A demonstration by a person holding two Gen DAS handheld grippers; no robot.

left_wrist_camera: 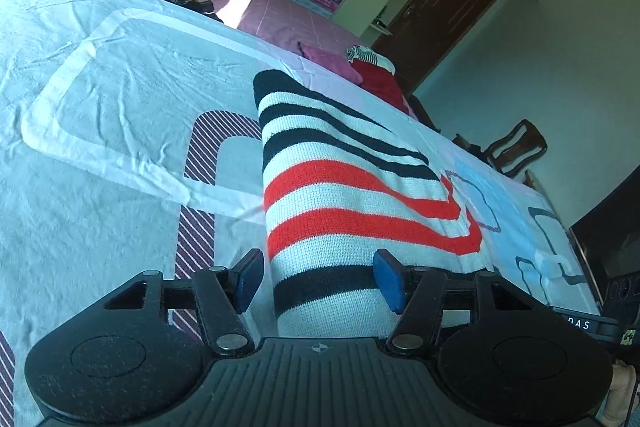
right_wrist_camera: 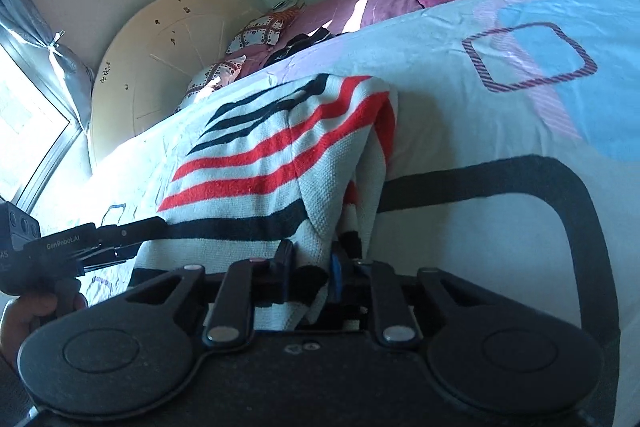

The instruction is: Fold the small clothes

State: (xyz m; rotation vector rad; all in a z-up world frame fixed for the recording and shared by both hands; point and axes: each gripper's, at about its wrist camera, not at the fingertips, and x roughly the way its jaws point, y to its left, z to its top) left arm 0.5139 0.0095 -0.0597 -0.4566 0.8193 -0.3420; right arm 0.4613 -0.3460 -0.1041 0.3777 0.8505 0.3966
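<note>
- The striped knit garment (left_wrist_camera: 352, 195) lies on the bed (left_wrist_camera: 100, 107), over the printed sheet, close to the bed's near edge where both claws work. It is white with black and red bands.
- In the left wrist view the garment's long axis runs away from the near edge toward the far side of the bed, with the bands crossing it.
- The left claw (left_wrist_camera: 318, 281) stands wide open, its two blue pads either side of the garment's near end. The cloth lies between and beyond them, and neither pad grips it. Whether the pads touch the knit cannot be told.
- The right claw (right_wrist_camera: 310, 269) is closed on a bunched fold of the garment (right_wrist_camera: 280, 163). A ridge of cloth rises from its fingers, so that side is lifted off the sheet while the rest stays flat.
- From the right wrist view the left claw (right_wrist_camera: 120, 235) reaches in at the opposite side of the same near end.
- Judgement: the coming fold turns on the long axis pointing straight ahead of both claws. The right claw already holds its side. The left one, just as near, would need to close on its side so both could carry the end forward.
- A red garment (left_wrist_camera: 380, 83) and a pink one (left_wrist_camera: 324, 61) lie well apart, toward a far corner.
</note>
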